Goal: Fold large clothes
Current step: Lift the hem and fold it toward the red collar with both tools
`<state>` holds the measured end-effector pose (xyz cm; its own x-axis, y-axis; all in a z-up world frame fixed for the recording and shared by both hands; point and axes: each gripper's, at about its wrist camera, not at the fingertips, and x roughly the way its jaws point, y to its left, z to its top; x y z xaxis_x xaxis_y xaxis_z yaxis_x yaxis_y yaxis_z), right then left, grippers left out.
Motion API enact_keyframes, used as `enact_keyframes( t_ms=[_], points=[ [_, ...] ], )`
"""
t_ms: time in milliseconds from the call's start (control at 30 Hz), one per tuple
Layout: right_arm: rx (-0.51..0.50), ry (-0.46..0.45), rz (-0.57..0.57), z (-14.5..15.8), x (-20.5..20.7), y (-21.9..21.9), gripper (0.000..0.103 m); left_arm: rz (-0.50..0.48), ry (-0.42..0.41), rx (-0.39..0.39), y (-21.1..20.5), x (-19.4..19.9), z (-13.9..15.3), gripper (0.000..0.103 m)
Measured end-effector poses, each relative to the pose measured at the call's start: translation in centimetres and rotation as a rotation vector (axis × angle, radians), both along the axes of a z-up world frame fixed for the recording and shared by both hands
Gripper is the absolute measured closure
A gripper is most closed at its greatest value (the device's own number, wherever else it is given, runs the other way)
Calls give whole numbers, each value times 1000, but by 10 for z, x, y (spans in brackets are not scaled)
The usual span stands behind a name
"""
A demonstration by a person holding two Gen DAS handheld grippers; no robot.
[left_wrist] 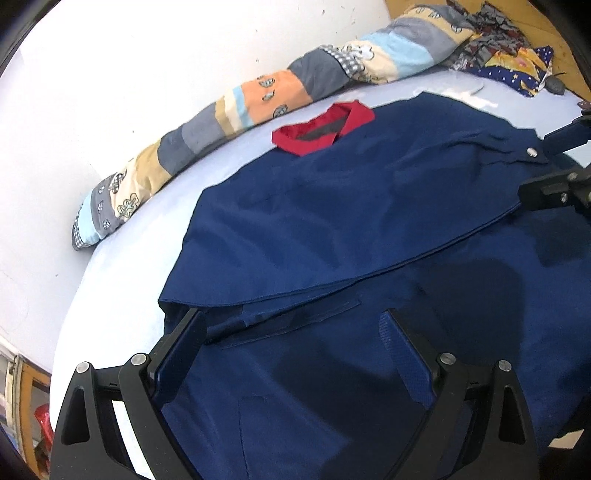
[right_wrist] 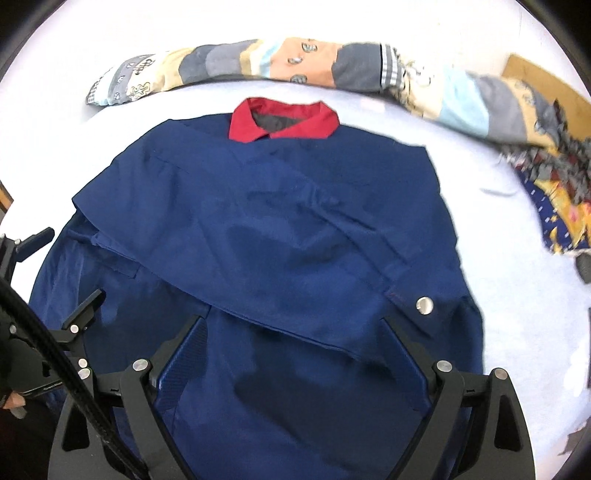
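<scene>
While both sleeves are already folded across the jacket (right_wrist: pixel 280 236), each gripper (left_wrist: pixel 291 332) (right_wrist: pixel 291 332) is held spread; the bottom fold is left.

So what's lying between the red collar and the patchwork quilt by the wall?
Only bare pale sheet; in the right wrist view the red collar and patchwork quilt stay apart.

Blue jacket (left_wrist: pixel 332 221) under spread gripper (left_wrist: pixel 291 325)

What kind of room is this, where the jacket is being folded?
Most likely a bedroom. The navy jacket lies on a pale blue bedsheet, a rolled patchwork quilt runs along the white wall, and more bedding is heaped by a wooden headboard.
</scene>
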<state>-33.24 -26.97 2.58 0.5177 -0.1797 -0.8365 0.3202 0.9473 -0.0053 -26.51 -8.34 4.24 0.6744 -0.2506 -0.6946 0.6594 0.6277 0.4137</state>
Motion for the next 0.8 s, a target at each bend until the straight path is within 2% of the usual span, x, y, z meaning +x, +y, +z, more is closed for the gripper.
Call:
enact_keyframes(
  t_ms=[133, 367, 567, 667, 800],
  points=[
    [-35, -6, 11, 3, -7, 6, 8, -12, -25, -15, -1, -8, 7, 9],
    [-32, -25, 6, 7, -16, 10, 8, -10, -27, -43, 1, -19, 12, 9],
    [17, -40, -25, 4, -30, 14, 8, 3, -1, -64, 4, -29, 11, 9],
    [49, -42, -51, 1, -37, 13, 8, 25, 48, -73, 8, -31, 4, 9],
    [132, -27, -106, -13, -51, 5, 8, 75, 179, -88, 17, -33, -13, 9]
  ],
)
